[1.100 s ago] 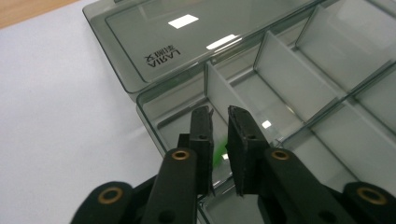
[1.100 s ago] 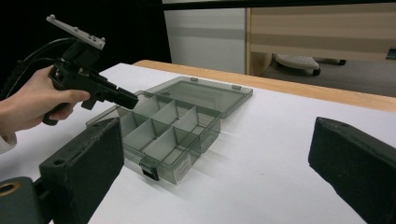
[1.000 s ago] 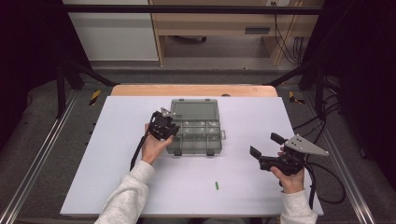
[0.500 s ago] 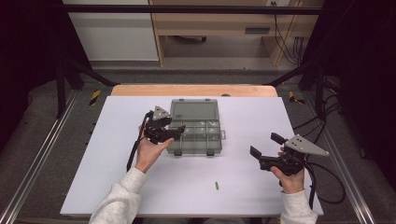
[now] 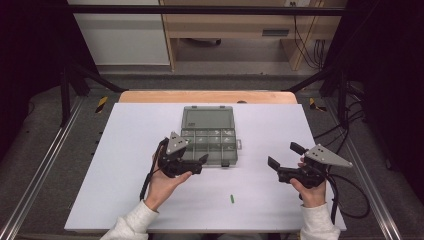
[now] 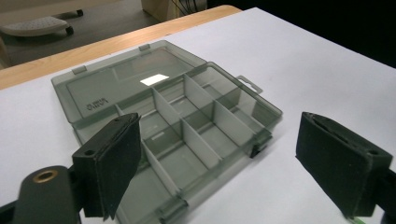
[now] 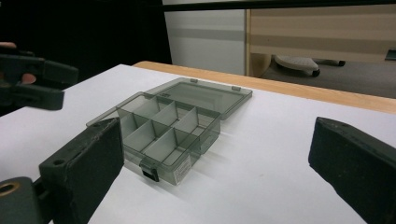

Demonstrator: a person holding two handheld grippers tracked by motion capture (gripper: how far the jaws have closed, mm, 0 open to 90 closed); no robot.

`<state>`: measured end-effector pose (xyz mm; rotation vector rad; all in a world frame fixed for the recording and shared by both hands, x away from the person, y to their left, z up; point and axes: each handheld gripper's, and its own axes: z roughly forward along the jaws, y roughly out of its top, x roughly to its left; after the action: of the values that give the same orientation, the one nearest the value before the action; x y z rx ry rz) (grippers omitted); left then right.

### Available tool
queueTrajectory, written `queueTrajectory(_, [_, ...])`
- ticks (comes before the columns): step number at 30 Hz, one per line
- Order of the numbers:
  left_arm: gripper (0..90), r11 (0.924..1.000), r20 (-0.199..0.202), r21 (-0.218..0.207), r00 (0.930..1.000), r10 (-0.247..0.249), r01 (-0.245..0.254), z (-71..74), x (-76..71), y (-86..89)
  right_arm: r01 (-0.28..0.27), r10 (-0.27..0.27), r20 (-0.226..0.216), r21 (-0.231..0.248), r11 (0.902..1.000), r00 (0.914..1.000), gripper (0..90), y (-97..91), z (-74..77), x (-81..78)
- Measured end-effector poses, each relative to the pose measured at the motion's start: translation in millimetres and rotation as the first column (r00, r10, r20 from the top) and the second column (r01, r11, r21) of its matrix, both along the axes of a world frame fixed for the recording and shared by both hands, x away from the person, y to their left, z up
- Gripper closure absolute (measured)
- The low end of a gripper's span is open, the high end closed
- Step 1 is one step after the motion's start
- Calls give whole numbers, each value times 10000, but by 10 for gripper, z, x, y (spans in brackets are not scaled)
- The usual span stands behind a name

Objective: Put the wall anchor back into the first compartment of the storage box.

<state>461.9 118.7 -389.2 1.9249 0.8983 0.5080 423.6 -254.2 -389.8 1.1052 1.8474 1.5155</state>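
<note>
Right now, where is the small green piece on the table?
In the high view, the small green piece lies on the white table, between both hands, nearer than the open compartment box.

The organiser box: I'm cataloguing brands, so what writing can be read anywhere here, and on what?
Raised lettering on the lid of the organiser box: upside down and too blurred to read.
Small label on its front wall: too small to read.
No other text is legible.
</note>
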Motion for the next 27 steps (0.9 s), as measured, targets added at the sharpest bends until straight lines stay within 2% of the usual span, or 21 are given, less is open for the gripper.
queueTrajectory(3, [136, 9999, -79, -54, 9999, -133, 133, -69, -136, -82, -5, 5, -15, 12, 10000, 10000, 37, 3, 0, -1])
queueTrajectory(10, [139, 9980, -323, 173, 9977, -597, 603, -187, -303, -254, -10, 10, 14, 22, 10000, 10000, 37, 2, 5, -5])
queueTrajectory(12, [139, 9967, -529, 276, 9958, -742, 758, -266, -366, -343, -14, 14, 22, 22, 10000, 10000, 37, 1, 6, -7])
queueTrajectory(19, [143, 9916, -937, 649, 9900, -1055, 1118, -474, -448, -555, -8, 8, -32, 11, 10000, 10000, 37, 3, 0, -5])
queueTrajectory(27, [164, 9854, -1274, 914, 9831, -1317, 1438, -603, -496, -716, -18, 18, -21, 26, 10000, 10000, 37, 4, 0, -3])
